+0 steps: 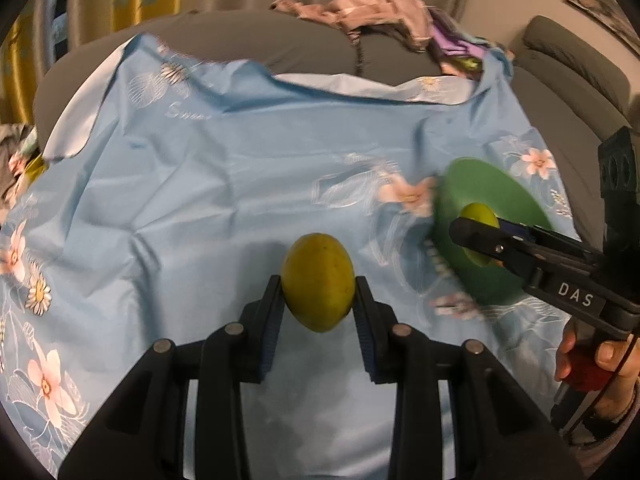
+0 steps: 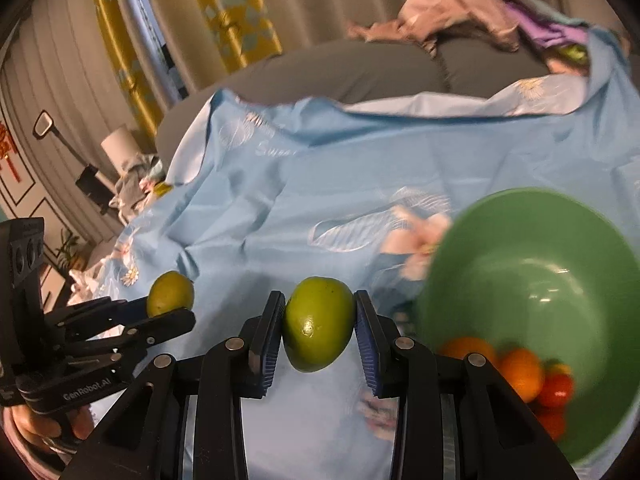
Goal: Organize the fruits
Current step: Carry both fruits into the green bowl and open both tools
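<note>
My left gripper (image 1: 318,292) is shut on a yellow-green lemon (image 1: 318,280) and holds it above the blue floral cloth (image 1: 220,184). My right gripper (image 2: 320,322) is shut on a green lime (image 2: 318,332), just left of a green bowl (image 2: 532,264). The bowl holds oranges (image 2: 520,372) and red fruits (image 2: 556,390) at its near side. In the left wrist view the right gripper (image 1: 472,232) holds its lime (image 1: 478,214) in front of the bowl (image 1: 480,192). In the right wrist view the left gripper (image 2: 168,312) with its lemon (image 2: 170,294) is at the left.
The cloth covers a grey sofa seat (image 1: 248,44). Pink and purple clothes (image 1: 380,4) are piled at the back. A grey sofa arm (image 1: 572,80) is at the right. Yellow curtains (image 2: 180,20) hang behind.
</note>
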`<state>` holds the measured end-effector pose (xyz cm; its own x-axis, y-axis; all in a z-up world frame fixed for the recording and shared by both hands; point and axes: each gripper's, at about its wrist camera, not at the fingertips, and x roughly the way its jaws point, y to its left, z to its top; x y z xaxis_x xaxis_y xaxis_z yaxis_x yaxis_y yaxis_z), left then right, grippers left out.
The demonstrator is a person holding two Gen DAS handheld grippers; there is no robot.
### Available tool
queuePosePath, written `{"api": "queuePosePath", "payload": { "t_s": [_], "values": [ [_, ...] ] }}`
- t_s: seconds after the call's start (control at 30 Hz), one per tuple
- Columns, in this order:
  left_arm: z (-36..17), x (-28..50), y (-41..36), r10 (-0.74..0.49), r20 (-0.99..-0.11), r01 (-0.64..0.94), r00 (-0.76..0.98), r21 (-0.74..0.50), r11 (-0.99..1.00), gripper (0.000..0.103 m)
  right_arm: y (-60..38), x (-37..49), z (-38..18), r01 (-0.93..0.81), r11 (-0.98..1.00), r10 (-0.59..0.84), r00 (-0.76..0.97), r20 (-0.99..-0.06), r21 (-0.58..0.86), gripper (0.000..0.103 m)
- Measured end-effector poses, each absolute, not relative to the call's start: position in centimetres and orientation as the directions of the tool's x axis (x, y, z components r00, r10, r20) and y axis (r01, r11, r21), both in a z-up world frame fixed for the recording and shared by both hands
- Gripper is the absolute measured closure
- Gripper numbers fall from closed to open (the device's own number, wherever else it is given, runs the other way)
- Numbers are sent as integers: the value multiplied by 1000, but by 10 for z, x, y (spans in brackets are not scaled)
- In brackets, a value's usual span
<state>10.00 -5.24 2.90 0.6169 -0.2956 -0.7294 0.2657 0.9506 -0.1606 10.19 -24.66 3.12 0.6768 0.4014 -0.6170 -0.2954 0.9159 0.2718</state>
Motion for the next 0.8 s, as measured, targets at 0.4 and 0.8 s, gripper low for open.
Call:
{"api": "queuePosePath", "payload": {
  "t_s": [0.4,0.8],
  "values": [
    [54,105,-155,-404,-694,425,596,-154,892,69,-329,77,46,-160,965,252,781,-571,206,67],
    [38,119,-229,-386,-749,493,539,-91,865,69,-376,74,28,-97,976,196,786,-587,195,66]
  ]
}}
